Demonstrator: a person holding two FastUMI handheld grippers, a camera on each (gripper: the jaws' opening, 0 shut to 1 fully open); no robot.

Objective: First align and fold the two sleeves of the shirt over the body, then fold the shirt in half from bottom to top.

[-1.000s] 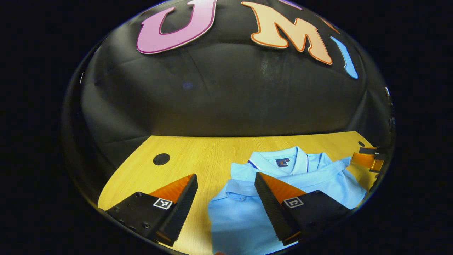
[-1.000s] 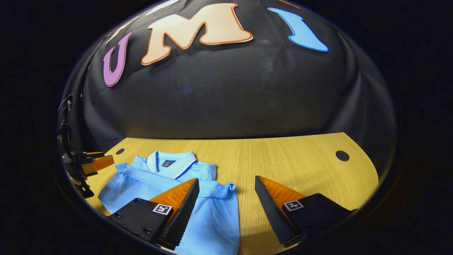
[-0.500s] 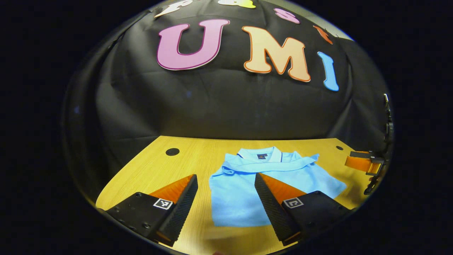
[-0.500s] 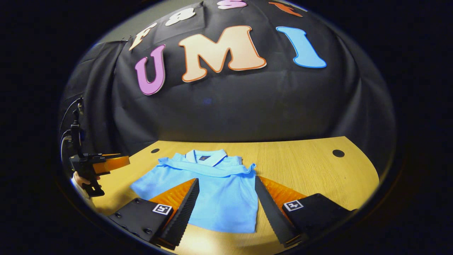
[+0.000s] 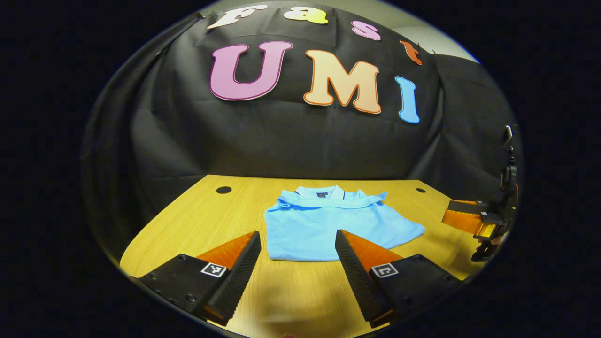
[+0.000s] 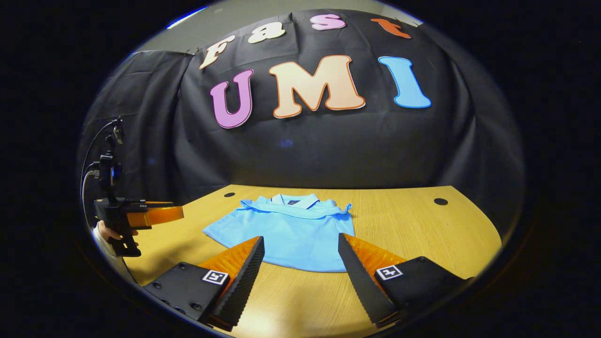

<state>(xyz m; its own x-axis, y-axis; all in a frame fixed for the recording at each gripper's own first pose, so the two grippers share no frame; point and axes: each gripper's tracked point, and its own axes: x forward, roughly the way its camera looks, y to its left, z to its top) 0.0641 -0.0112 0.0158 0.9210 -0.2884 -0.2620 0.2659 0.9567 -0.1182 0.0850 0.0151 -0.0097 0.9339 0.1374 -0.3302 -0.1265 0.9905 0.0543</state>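
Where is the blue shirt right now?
The blue shirt lies folded on the wooden table, just beyond the open left gripper; the right gripper view shows it ahead of the open right gripper.

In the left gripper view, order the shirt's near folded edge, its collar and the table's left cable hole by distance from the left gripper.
1. Near folded edge, just ahead of the left gripper.
2. Collar, shirt's far end.
3. Cable hole, far left; near-tie with collar.
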